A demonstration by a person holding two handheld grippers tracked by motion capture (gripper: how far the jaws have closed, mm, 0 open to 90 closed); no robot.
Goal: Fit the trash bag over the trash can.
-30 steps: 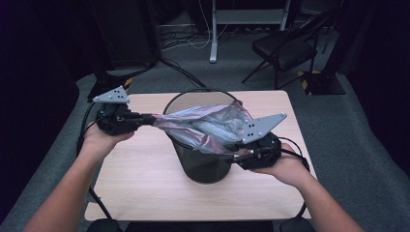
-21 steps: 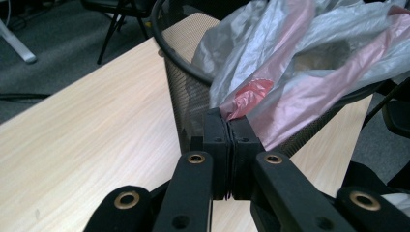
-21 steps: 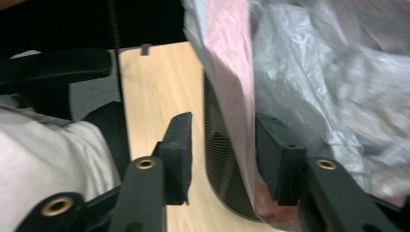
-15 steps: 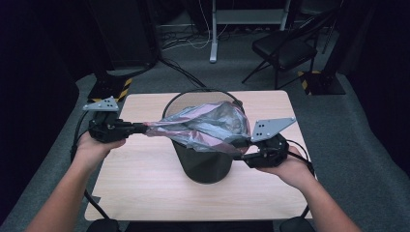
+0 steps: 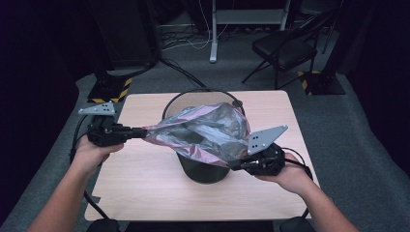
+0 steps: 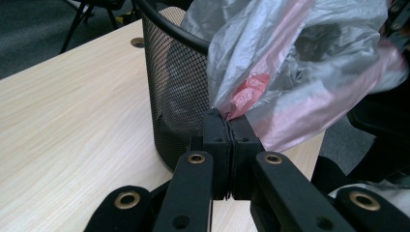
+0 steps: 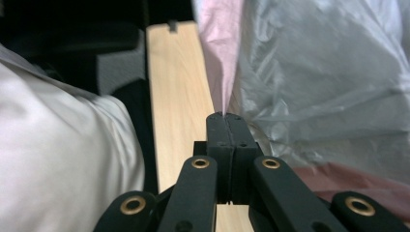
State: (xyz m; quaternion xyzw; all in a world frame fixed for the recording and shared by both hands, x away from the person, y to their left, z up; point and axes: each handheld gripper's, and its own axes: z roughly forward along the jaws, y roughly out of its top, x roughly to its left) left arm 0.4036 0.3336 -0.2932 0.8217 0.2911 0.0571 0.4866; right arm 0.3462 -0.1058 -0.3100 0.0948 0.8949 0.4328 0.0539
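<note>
Since the earlier frames both hands have sunk and drawn apart, so the plastic bag (image 5: pixel 205 133) now hangs lower and more stretched over the mesh bin (image 5: pixel 203 166); the right gripper's (image 5: pixel 240 166) jaws have just been closing, and its own view shows them pressed together on a pink fold of the film; the left gripper (image 5: pixel 140 131) is likewise clamped, with a reddish edge of the bag pinched at its tips in the left gripper view. Nearest the person, the right gripper sits at the near right of the bin's rim, the bag running up and away from its tips; the left gripper lies farther out on the opposite side, level with the rim, the bag leading off toward the right one. The bag's long axis thus runs gripper to gripper across the mouth of the bin; its opening looks ready to be pulled down around the rim. Inside the bin part of the film appears to sag; anything else within is hidden. The table (image 5: pixel 145 183) bears the bin; beyond stands a folding chair (image 5: pixel 285 48).
</note>
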